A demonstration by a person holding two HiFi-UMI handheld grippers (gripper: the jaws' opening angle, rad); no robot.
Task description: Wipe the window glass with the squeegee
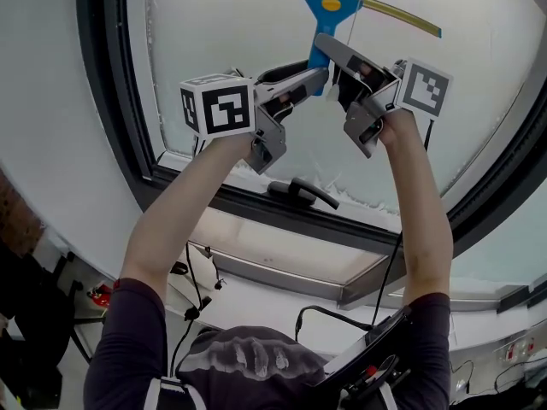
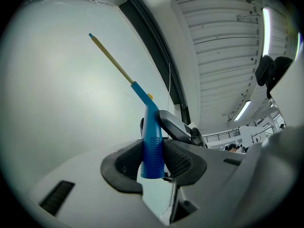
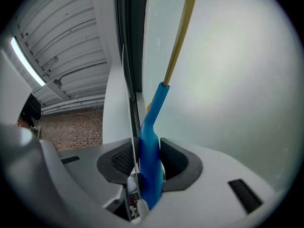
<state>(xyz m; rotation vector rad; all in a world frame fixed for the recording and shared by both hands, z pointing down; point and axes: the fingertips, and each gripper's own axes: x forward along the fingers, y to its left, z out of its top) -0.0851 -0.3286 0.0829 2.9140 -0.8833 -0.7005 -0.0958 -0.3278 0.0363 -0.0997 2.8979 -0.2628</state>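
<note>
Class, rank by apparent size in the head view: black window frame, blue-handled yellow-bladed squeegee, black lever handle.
1. Black window frame
2. Blue-handled yellow-bladed squeegee
3. Black lever handle
No two look alike in size.

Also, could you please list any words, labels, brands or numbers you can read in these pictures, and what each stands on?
None can be read.
Marker cubes: only black-and-white square patterns, no letters.
Yellow oval on the squeegee: too small to read.

Blue-handled squeegee with yellow blade and yellow dot, black window frame, whitish glass, red-brown brick wall
</note>
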